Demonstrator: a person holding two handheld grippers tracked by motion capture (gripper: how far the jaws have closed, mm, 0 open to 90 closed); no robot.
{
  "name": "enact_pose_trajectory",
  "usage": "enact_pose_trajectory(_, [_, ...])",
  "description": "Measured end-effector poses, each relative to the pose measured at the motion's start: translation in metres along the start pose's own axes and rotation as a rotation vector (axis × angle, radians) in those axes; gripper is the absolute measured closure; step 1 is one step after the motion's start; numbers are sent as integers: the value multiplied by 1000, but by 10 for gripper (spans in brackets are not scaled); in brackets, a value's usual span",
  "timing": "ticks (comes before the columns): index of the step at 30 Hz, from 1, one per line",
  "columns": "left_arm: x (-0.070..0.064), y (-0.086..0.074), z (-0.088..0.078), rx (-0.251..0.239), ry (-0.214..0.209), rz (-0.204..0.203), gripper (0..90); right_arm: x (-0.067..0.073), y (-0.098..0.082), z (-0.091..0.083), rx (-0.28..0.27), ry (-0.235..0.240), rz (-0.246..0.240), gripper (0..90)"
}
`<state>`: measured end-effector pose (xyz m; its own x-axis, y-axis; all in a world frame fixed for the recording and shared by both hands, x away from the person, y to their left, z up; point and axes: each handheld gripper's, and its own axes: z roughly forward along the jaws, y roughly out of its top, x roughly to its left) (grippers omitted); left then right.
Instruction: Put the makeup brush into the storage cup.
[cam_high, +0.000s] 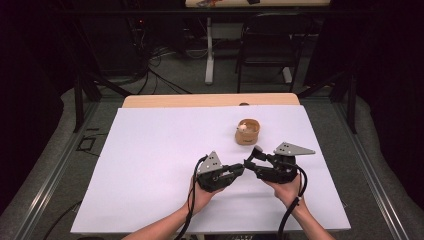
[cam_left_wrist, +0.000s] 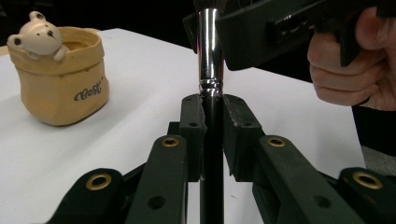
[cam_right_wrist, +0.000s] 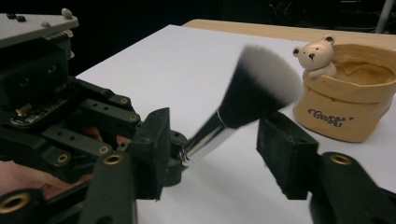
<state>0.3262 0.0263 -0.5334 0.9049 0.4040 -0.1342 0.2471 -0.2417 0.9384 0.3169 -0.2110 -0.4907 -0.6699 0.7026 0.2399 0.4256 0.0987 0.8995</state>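
Down near the front edge of the white surface, well in front of the tan pot, the two grippers meet tip to tip. That pot, a soft-looking yellow-tan sack shape with a small bear figure leaning over its rim and script lettering on its side, stands alone toward the far right part of the sheet, and everything else sits on the person's side of it.

The left gripper has its fingers pressed narrow against the black handle of a makeup brush, just below the shiny metal ferrule (the handle runs straight up between the pads in the left gripper view). The brush head, dark at the base and pale at the tips, angles toward the pot and stops short of it, apart from its side.

The right gripper faces the left one from the pot's near right, its fingers spread wide with the brush head lying in the gap between them, touching neither pad as far as the right gripper view shows. A hand wraps each gripper from below, forearms coming in from the near edge.
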Motion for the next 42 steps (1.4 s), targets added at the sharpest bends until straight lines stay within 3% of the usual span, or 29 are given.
enact_pose_trajectory(10, [-3,-2,4,0,8,4,791,-3,-4,3,22,8,41,656])
enact_pose_trajectory(16, [-5,-2,7,2,7,17,792,-2,-3,2,11,34,39,749])
enact_pose_trajectory(17, [-5,-2,6,-5,6,18,868,-1,-3,2,8,35,32,763])
enact_pose_trajectory(21, [-6,0,6,9,2,31,827,-1,-4,2,15,37,21,768])
enact_pose_trajectory(25, [-5,1,4,40,0,40,718,3,-2,2,21,27,-17,768])
enact_pose_trajectory(29, [-2,4,-2,82,13,22,503,5,-1,2,39,13,-62,768])
enact_pose_trajectory(30, [0,4,-5,89,18,21,413,7,-1,2,40,5,-76,768])
enact_pose_trajectory(31, [1,5,-8,92,30,30,413,7,-1,2,40,5,-76,768])
enact_pose_trajectory(38, [7,9,-25,134,43,38,175,9,0,1,50,-7,-111,768])
enact_pose_trajectory(42, [12,9,-35,143,49,29,157,9,0,0,51,-10,-117,768])
